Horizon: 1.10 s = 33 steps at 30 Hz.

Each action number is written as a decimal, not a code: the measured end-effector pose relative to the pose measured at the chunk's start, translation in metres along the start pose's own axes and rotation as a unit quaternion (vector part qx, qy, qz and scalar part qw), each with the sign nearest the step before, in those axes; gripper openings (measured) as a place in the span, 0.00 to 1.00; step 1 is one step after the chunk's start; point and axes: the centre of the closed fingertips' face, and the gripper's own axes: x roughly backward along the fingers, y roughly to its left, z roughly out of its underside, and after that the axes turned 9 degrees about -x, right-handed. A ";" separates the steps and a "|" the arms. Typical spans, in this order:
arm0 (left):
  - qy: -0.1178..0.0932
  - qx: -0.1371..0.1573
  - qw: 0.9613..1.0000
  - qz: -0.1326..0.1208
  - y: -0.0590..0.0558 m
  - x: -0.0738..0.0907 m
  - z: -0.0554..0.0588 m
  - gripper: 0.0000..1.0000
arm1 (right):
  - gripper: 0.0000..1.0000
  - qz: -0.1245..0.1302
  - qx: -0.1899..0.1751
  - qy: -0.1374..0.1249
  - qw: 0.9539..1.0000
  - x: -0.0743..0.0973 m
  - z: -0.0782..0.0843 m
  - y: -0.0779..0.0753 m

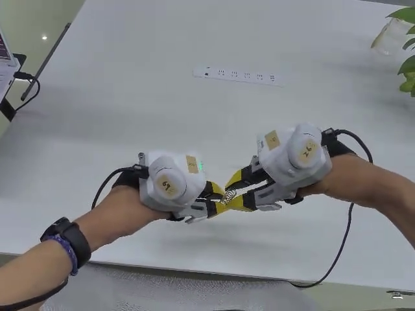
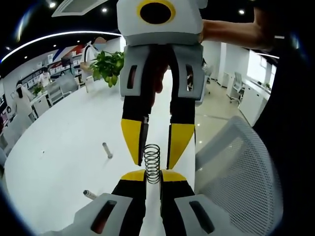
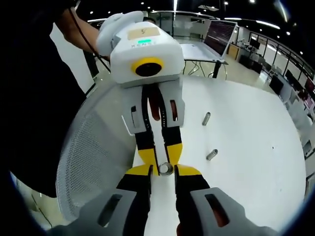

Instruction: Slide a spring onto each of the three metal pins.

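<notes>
A small steel coil spring [image 1: 227, 196] hangs in the air between two grippers that face each other tip to tip above the white table's near edge. My left gripper [image 2: 153, 175] is shut on the near end of the spring [image 2: 153, 156]. Coming from the opposite side, my right gripper [image 2: 154, 160] has its yellow-tipped jaws on either side of the spring's other end with a little gap, open. In the right gripper view the spring [image 3: 165, 169] appears end-on as a ring. Two short metal pins [image 2: 107, 150] [image 2: 89, 194] lie loose on the table.
A white power strip [image 1: 238, 75] lies farther back on the table [image 1: 130, 129]. A potted plant [image 1: 405, 45] stands at the far right and a laptop [image 1: 5, 58] with a black cable at the far left. A mesh chair [image 2: 236, 167] sits below the table's near edge.
</notes>
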 end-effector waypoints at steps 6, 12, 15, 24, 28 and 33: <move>0.003 -0.008 1.000 0.006 -0.004 0.001 0.000 0.02 | 0.11 -0.009 0.038 0.029 0.999 -0.004 0.003 0.002; 0.006 -0.013 1.000 0.011 -0.005 0.003 0.001 0.02 | 0.09 -0.016 0.066 0.044 0.997 -0.005 0.005 0.004; 0.008 -0.017 1.000 0.012 -0.005 0.002 0.002 0.02 | 0.08 -0.014 0.081 0.050 0.995 -0.005 0.005 0.005; 0.008 -0.015 1.000 0.015 -0.007 -0.001 0.002 0.03 | 0.08 -0.012 0.073 0.048 0.996 -0.006 0.008 0.005; 0.013 -0.016 1.000 0.018 -0.010 -0.003 0.003 0.03 | 0.08 -0.013 0.068 0.047 0.996 -0.006 0.011 0.006; 0.019 -0.009 1.000 0.016 -0.010 -0.003 0.008 0.09 | 0.08 -0.010 0.058 0.039 0.997 -0.005 0.012 0.006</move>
